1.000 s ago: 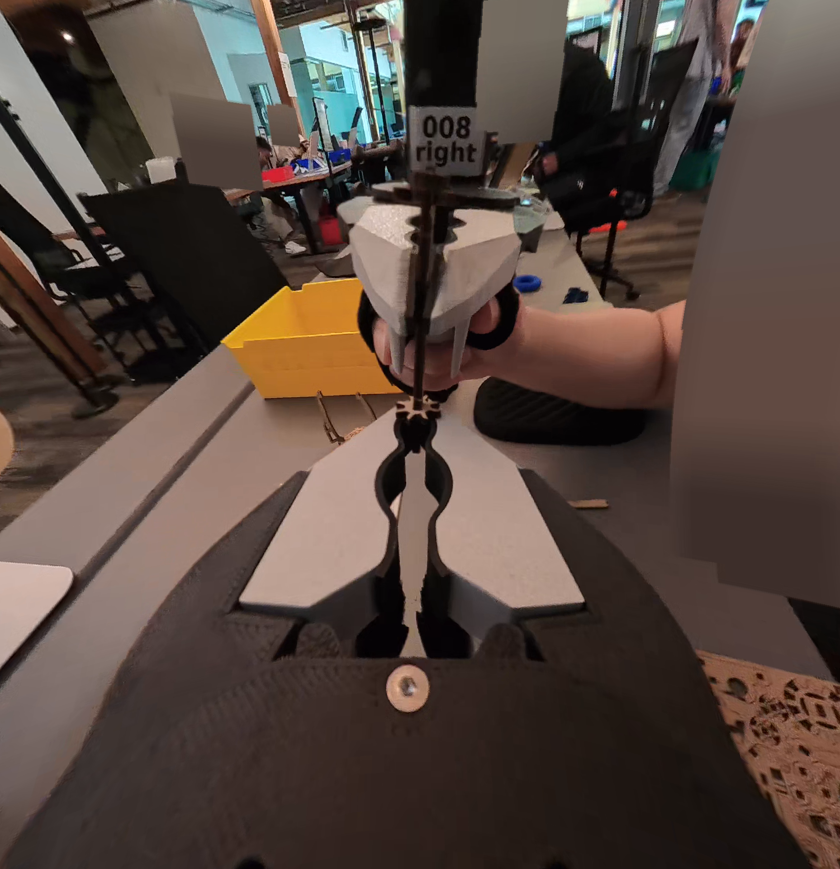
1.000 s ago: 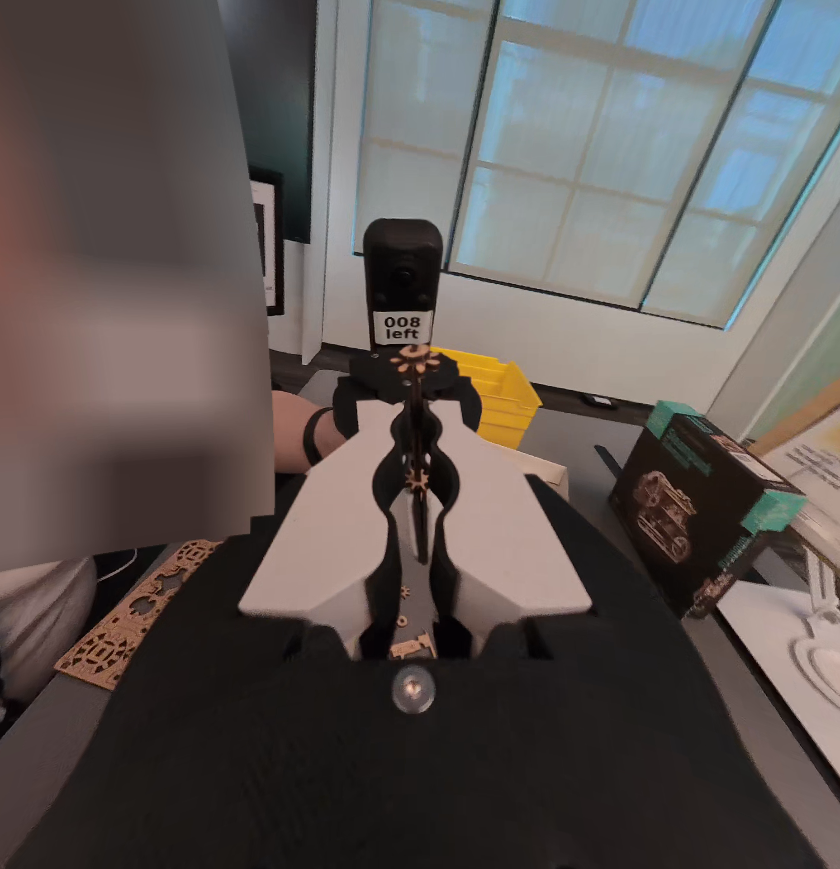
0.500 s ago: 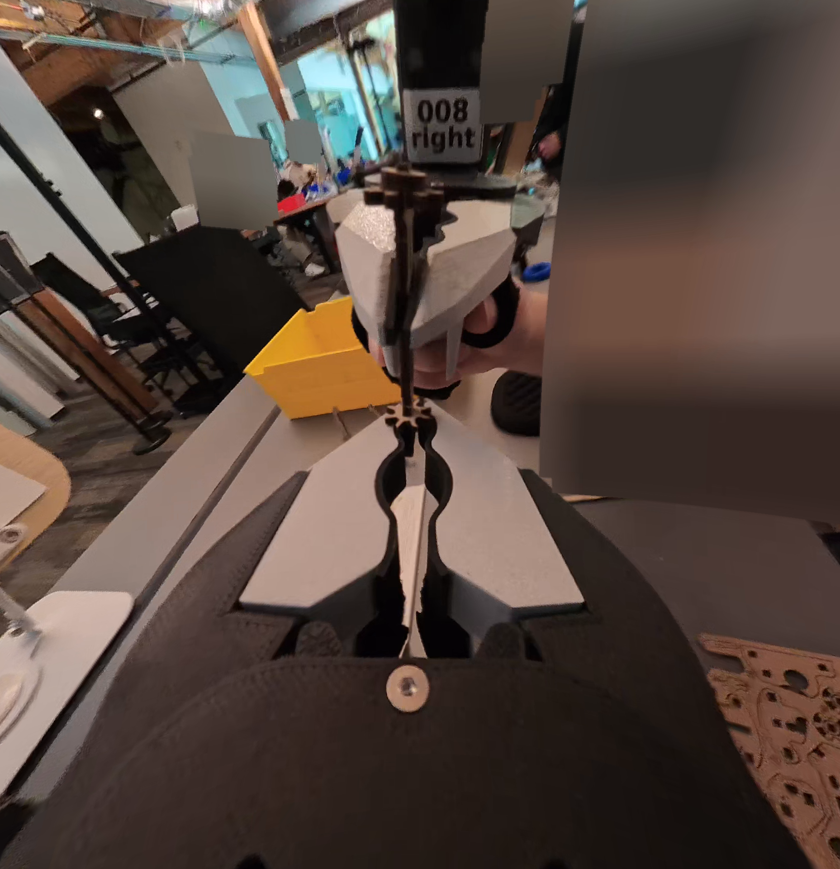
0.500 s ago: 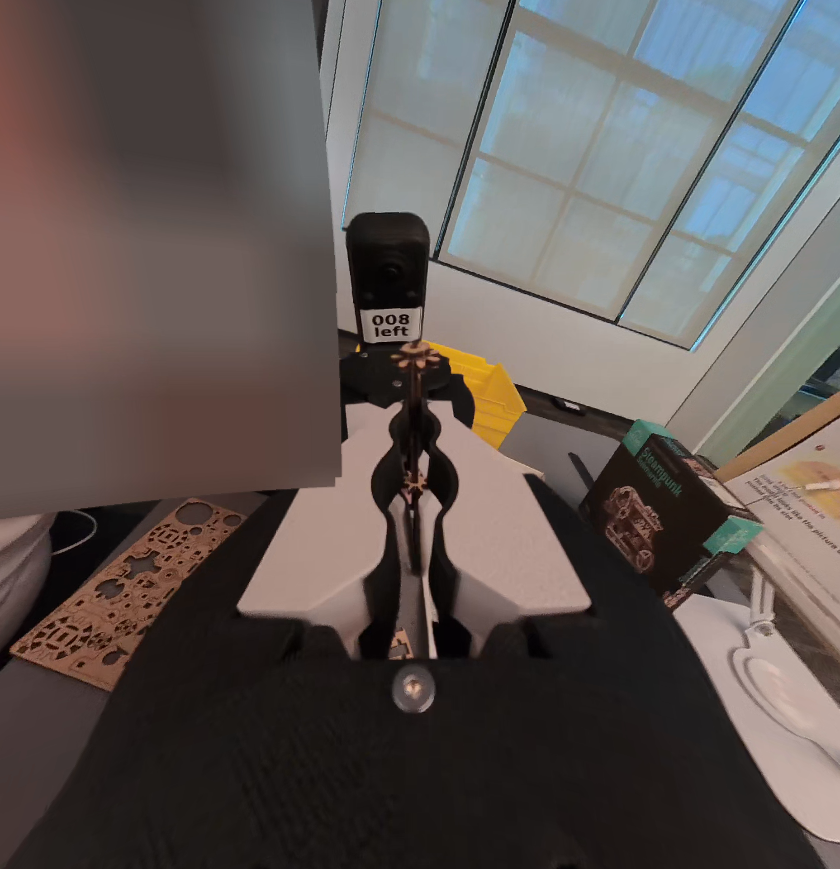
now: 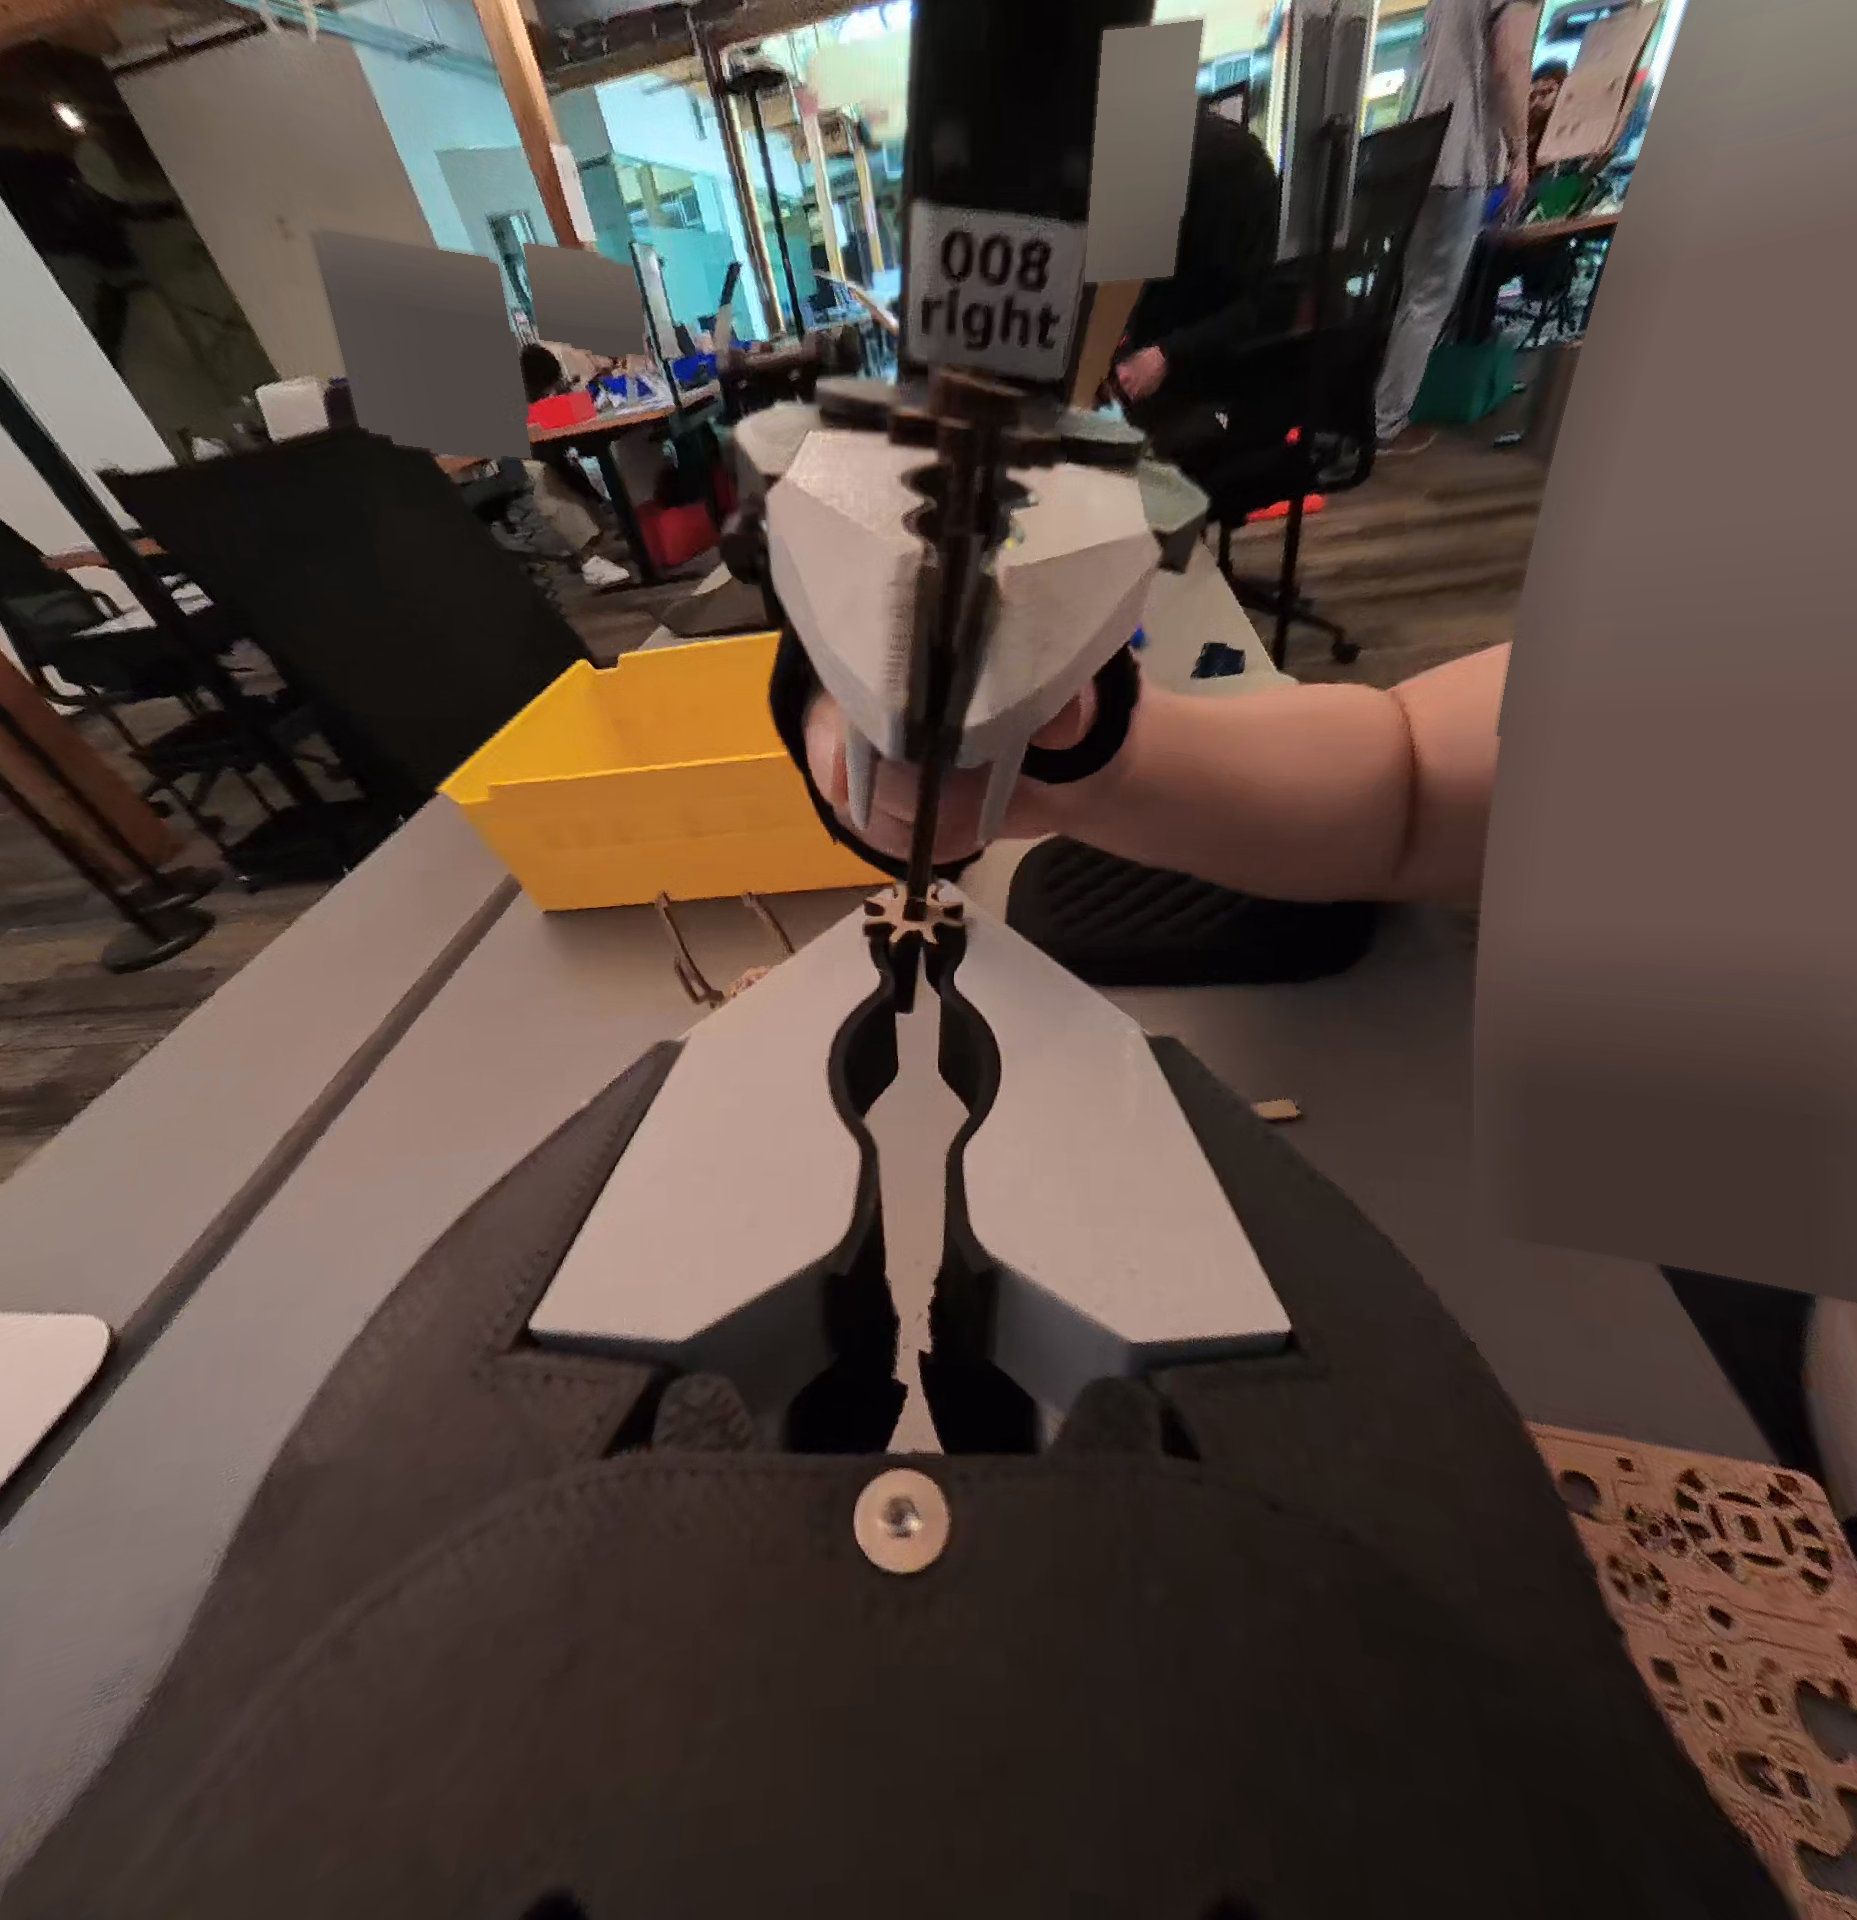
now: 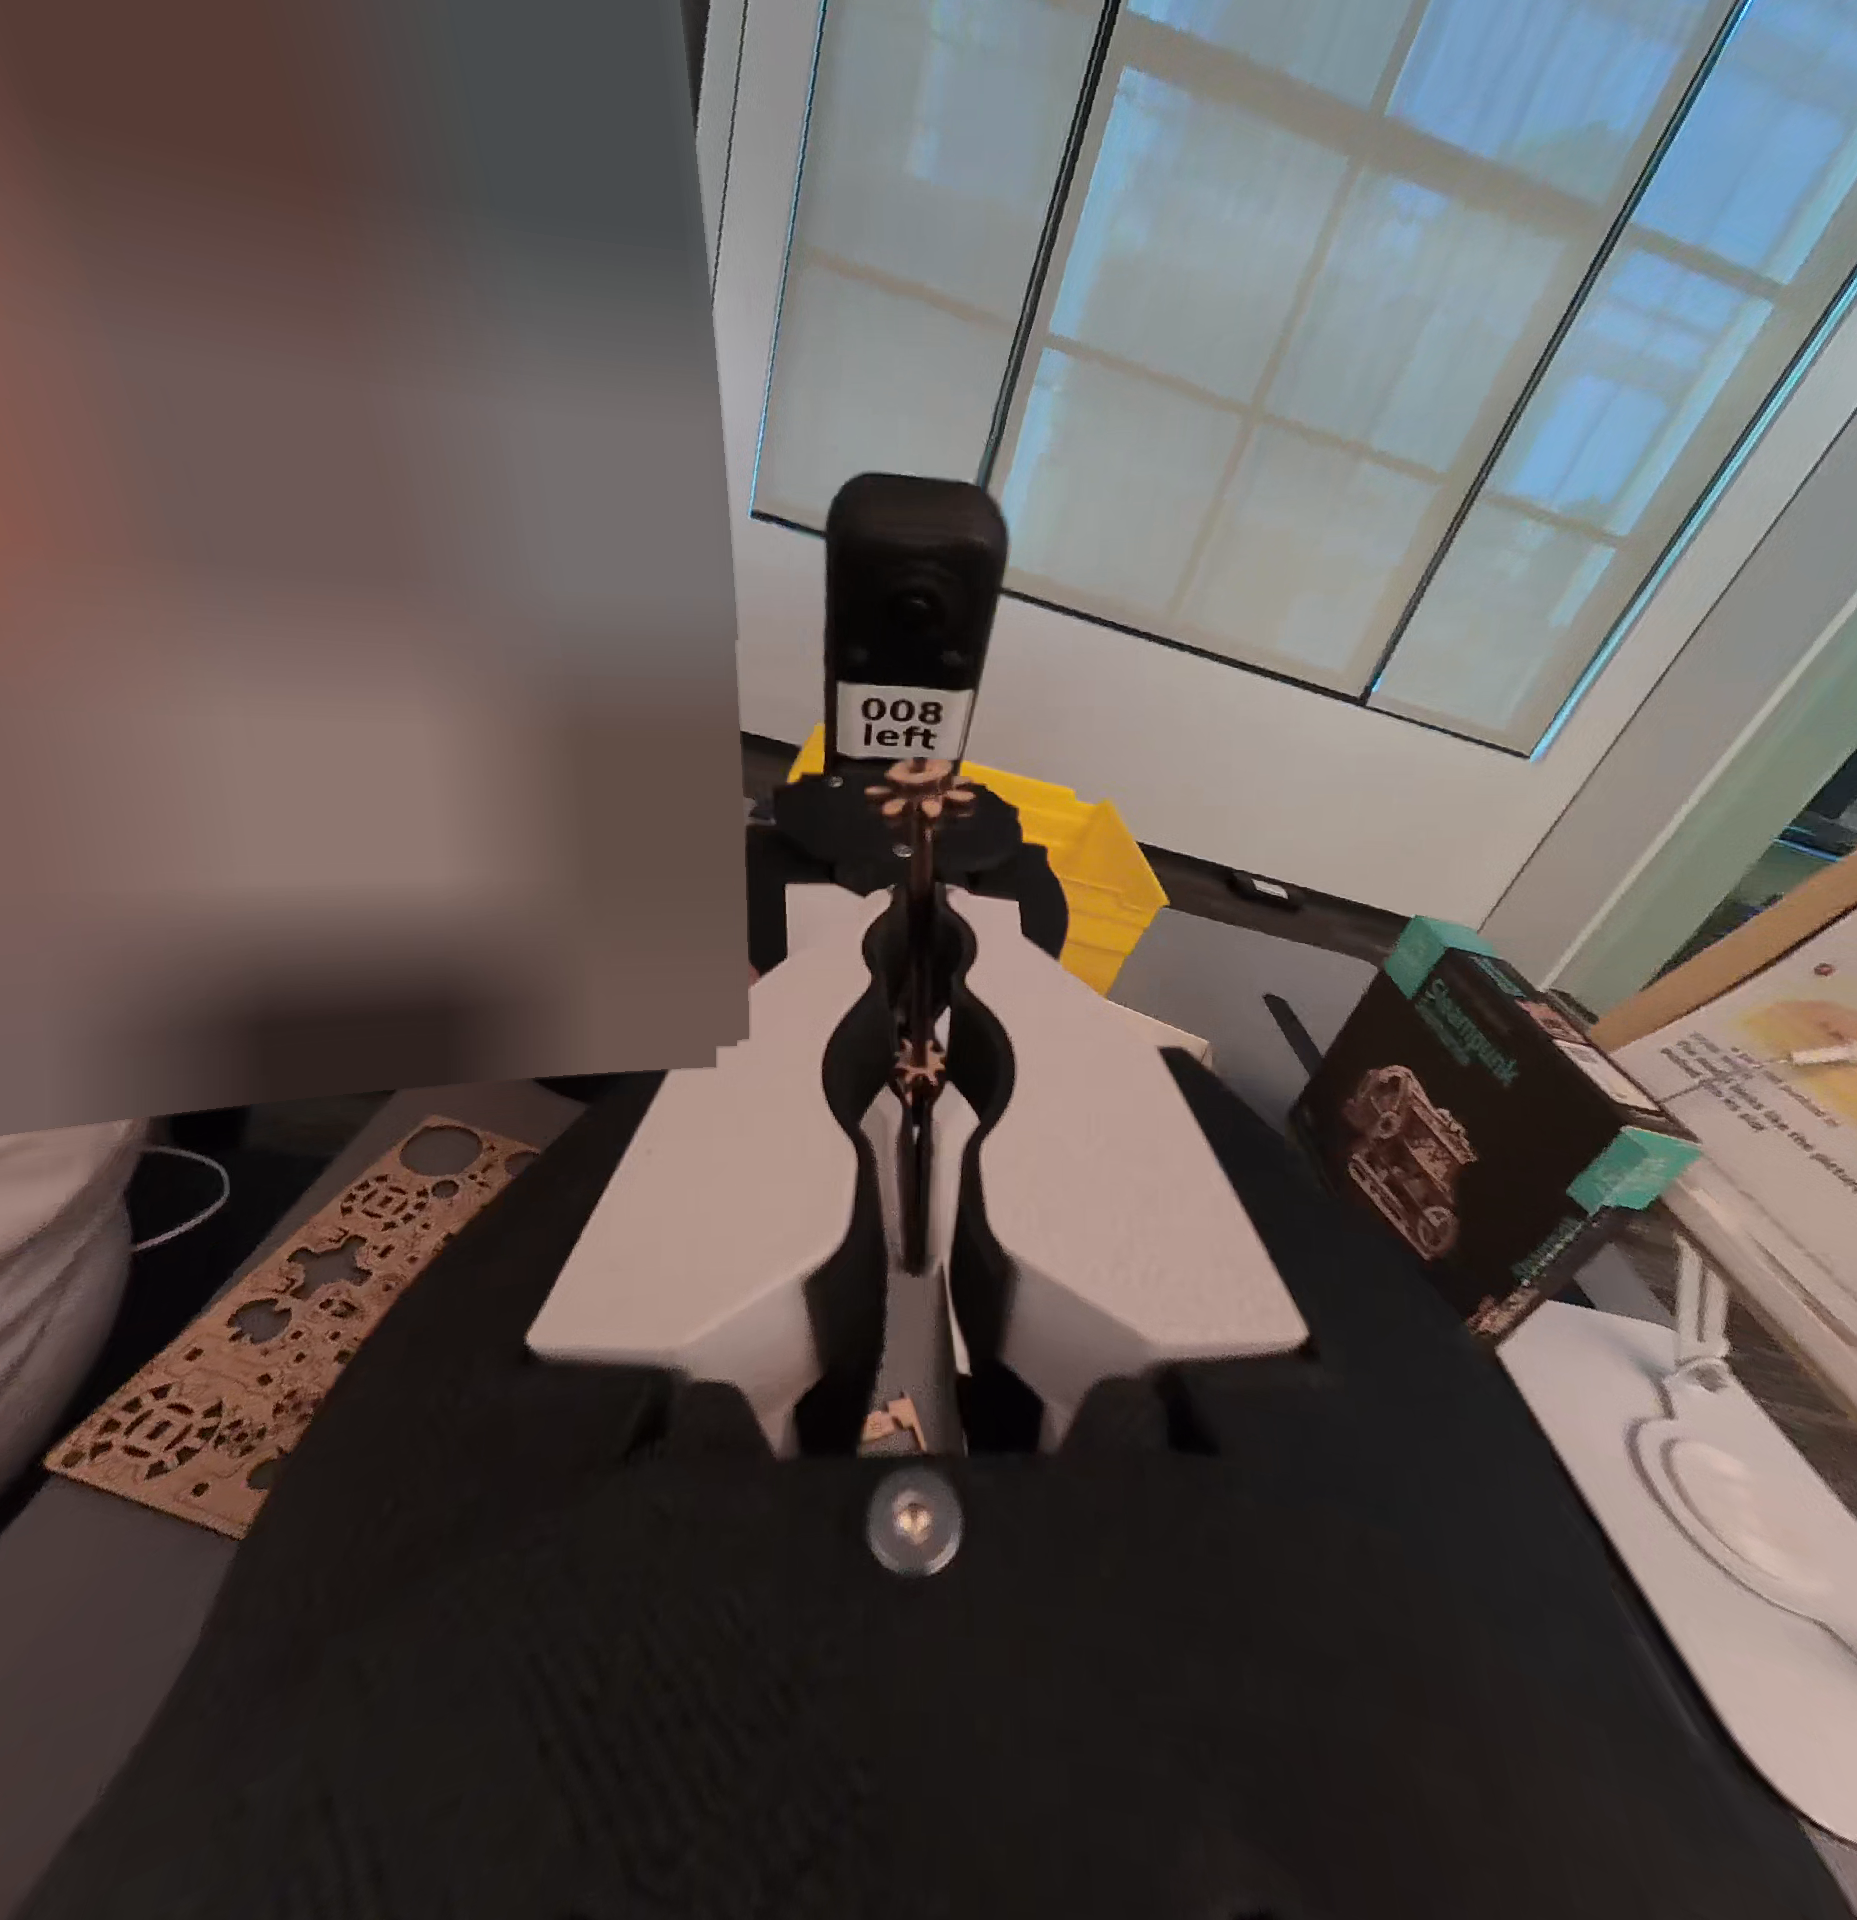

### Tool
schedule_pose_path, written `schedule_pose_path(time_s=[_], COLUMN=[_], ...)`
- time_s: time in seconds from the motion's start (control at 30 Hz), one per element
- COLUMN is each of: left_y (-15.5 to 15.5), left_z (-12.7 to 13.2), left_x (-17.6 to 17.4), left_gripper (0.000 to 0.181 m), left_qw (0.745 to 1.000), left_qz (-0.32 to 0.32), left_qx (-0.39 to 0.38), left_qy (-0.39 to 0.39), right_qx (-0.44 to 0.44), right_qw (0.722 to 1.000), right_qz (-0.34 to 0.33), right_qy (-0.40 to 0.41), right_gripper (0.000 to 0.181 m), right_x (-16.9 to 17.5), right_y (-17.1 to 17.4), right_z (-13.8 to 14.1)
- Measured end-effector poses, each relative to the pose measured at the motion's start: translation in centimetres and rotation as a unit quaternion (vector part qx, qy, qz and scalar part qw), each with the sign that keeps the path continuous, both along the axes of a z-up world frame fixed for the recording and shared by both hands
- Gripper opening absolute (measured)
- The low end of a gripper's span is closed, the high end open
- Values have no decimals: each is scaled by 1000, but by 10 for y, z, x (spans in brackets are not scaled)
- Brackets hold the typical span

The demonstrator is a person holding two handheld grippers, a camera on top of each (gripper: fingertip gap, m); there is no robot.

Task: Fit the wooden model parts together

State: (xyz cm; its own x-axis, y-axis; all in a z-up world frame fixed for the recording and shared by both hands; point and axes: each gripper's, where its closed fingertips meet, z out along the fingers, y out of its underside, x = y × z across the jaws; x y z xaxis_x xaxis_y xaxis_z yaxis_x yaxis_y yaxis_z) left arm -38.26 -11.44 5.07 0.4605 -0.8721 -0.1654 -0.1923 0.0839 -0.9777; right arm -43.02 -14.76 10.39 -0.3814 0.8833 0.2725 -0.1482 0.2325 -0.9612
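Note:
In the left wrist view my left gripper [image 5: 911, 935] is shut on a small pale wooden gear [image 5: 911, 916] at its tips. My right gripper [image 5: 929, 665] faces it from above, held in a person's hand [image 5: 903, 800], and is shut on a thin dark wooden rod [image 5: 929, 727] with a second gear [image 5: 955, 400] near its upper end. The rod's lower end meets the small gear's middle. In the right wrist view my right gripper [image 6: 919, 914] grips the rod [image 6: 916, 1164] along its jaws. One gear [image 6: 919, 1065] sits between them and the other gear [image 6: 919, 795] is by the left gripper [image 6: 903, 842].
A yellow bin [image 5: 643, 800] stands on the grey table [image 5: 280, 1143], with a black pad [image 5: 1184, 925] to its right. A wooden sheet with cut-outs [image 6: 259, 1320] lies at the left. A black and teal box [image 6: 1475, 1143], a printed sheet [image 6: 1786, 1070] and a white base [image 6: 1755, 1558] are at the right.
Both grippers have stayed tip to tip, grips unchanged. The pair swung and tilted in the air; the right wrist view now looks higher, toward the window.

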Motion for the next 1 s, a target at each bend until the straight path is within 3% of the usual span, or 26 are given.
schedule_pose_path(time_s=[0.03, 0.2, 0.43, 0.7, 0.9, 1.0], left_y=[1, -2, -10, -33, -52, -58], left_z=[-1, 5, 35, 62, 75, 78], left_x=[-2, -2, -13, -12, -5, -2], left_gripper=[0, 0, 0, 0, 0, 0], left_qw=[1000, 1000, 995, 991, 990, 990], left_qz=[6, 10, 79, 77, 75, 68], left_qx=[1, -11, 68, 107, 113, 114], left_qy=[11, 2, 11, -15, -27, -39], right_qx=[9, -72, -42, -94, -9, -9], right_qw=[1000, 996, 976, 947, 924, 917], right_qz=[-10, -46, -211, -301, -371, -382], right_qy=[-4, -5, 19, 57, 97, 115], right_gripper=[0, 0, 0, 0, 0, 0], right_x=[-1, -3, -8, -6, -3, 1], right_y=[0, 2, -7, -26, -49, -57], right_z=[-1, 6, 32, 57, 70, 76])
